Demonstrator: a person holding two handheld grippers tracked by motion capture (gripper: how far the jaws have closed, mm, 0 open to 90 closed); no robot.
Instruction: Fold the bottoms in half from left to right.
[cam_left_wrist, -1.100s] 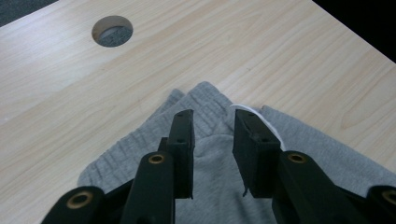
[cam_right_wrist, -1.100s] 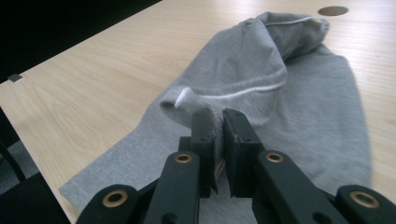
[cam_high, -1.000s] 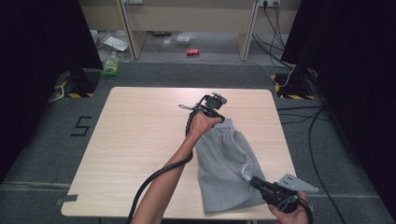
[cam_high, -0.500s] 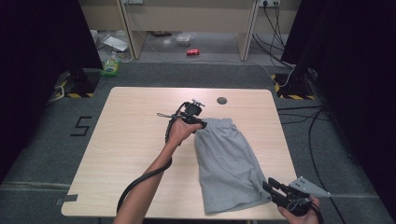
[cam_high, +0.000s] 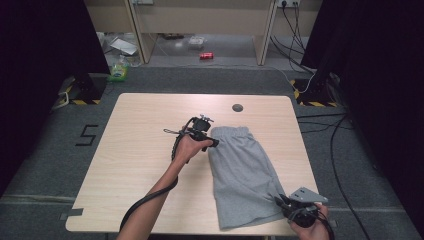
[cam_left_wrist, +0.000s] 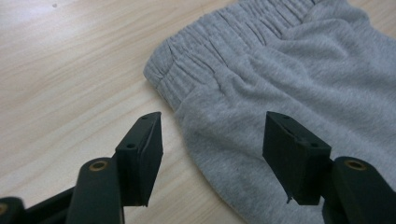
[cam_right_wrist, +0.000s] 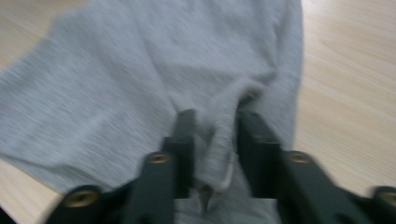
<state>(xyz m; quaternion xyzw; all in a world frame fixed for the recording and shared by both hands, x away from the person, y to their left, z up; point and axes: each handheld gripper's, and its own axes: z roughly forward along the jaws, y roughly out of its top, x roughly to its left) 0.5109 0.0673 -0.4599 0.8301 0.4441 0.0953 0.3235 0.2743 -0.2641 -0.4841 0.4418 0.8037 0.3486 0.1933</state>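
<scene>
Left gripper (cam_high: 216, 142), centre of the high view: jaws wide, empty, just beside the waistband edge of the grey shorts (cam_high: 245, 175). The shorts lie right of centre on the table (cam_high: 145, 150), long axis running from waistband at centre to hem at lower right. Right gripper (cam_high: 281, 202), lower right: jaws narrow, pinching a fold of hem. Each gripper is nearest its own end.

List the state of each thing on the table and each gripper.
grey shorts: lying flat on the table, folded lengthwise, waistband at the far end.
left gripper: open, jaws either side of the shorts' edge near the waistband, gripping nothing.
right gripper: shut on a fold of the shorts' hem.
</scene>
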